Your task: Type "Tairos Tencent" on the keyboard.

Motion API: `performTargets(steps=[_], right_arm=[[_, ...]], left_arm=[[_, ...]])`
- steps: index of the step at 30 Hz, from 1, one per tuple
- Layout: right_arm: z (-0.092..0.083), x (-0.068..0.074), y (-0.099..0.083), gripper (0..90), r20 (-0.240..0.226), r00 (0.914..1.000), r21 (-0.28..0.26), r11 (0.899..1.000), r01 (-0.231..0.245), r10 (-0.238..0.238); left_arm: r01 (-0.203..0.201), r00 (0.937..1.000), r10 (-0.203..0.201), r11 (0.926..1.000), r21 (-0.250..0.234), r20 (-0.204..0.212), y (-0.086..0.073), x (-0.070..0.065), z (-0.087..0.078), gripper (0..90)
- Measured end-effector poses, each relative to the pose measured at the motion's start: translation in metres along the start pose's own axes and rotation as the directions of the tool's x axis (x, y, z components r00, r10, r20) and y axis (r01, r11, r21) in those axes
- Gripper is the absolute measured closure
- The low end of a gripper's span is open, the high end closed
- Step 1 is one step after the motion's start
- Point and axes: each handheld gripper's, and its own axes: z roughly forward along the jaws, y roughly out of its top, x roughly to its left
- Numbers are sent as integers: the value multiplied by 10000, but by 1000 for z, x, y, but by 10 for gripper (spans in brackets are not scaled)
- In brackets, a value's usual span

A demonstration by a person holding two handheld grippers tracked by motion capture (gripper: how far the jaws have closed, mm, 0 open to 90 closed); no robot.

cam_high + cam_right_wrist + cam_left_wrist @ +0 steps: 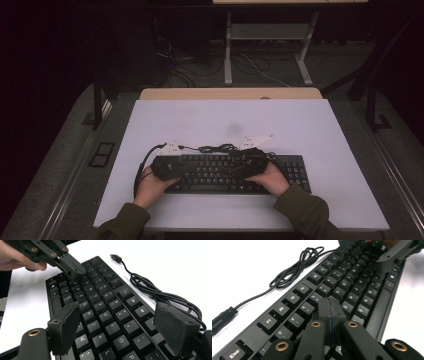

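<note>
Jaws of the left gripper (331,311) are pressed flat together with nothing between them, their tip over the keyboard's (220,172) left-hand letter keys; those of the right gripper (120,327) stand wide apart above the right-hand letters, gripping nothing. That keyboard is black, full-size, with pale legends on low square keycaps, lying flat near the front edge of the white table (310,130). Its thin black cable (160,296) lies in a loose coil just behind it
</note>
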Motion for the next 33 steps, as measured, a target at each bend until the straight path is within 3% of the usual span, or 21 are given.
performTargets(steps=[6, 11, 13, 26, 28, 33], right_arm=[[0, 0, 0, 207, 13, 10000, 10, 10000, 20, -20], [0, 0, 0, 207, 2, 10000, 6, 10000, 36, -36], [0, 0, 0, 207, 5, 10000, 5, 10000, 20, -20], [0, 0, 0, 207, 8, 10000, -61, 10000, -4, 4], [0, -1, 0, 207, 18, 10000, -65, 10000, 2, -2], [0, 0, 0, 207, 3, 10000, -53, 10000, -28, 28]], left_arm=[[-31, 9998, 36, 9998, 195, -211, -2, 5, 4, 892], [76, 9999, -72, 9997, 251, -148, -4, 7, 6, 892], [-42, 9998, 51, 9988, 482, -190, -4, 6, 7, 892], [34, 9998, -29, 9996, 297, -175, -4, 6, 6, 892], [-159, 9995, 169, 9991, 402, -259, -4, 7, 4, 892], [33, 9998, -29, 9998, 207, -219, -4, 6, 3, 892]])
